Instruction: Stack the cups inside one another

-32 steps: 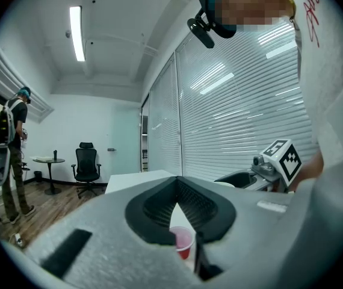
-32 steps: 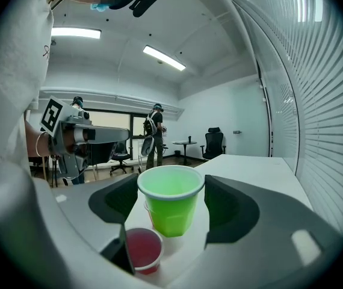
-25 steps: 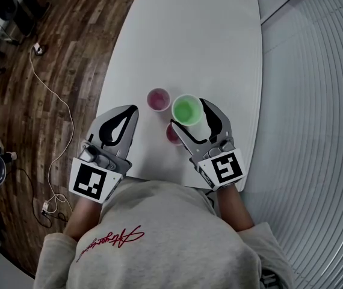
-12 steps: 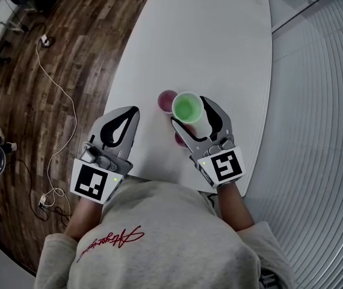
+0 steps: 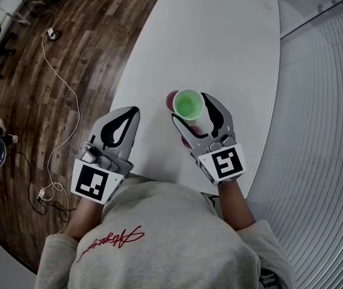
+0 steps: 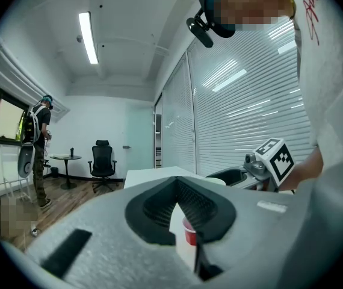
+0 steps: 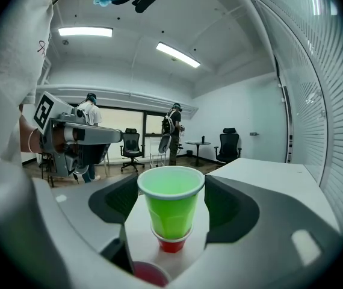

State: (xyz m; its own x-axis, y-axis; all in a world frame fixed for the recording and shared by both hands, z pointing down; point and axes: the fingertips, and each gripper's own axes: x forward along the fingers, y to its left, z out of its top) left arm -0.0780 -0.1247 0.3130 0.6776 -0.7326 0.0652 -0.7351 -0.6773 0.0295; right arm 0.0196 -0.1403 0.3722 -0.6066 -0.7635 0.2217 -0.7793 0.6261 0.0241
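Note:
My right gripper (image 5: 190,109) is shut on a green cup (image 5: 189,105) and holds it upright above the white table (image 5: 219,41). A red cup (image 5: 171,99) stands just behind and left of it, half hidden by the green rim. In the right gripper view the green cup (image 7: 171,203) hangs between the jaws, and that red cup (image 7: 171,244) shows just under its base. A second red cup (image 5: 187,141) stands close to me under the right gripper, also visible low between the jaws as the near red cup (image 7: 150,274). My left gripper (image 5: 130,111) is shut and empty near the table's left edge.
The table's front edge runs just under both grippers. Wood floor (image 5: 57,101) with a loose cable lies to the left, and a blind-covered glass wall (image 5: 322,131) is on the right. Office chairs (image 6: 102,158) and a standing person (image 6: 39,149) are far off.
The right gripper has carried the green cup left and slightly forward, from beside the far red cup to over it. The left gripper has stayed where it was.

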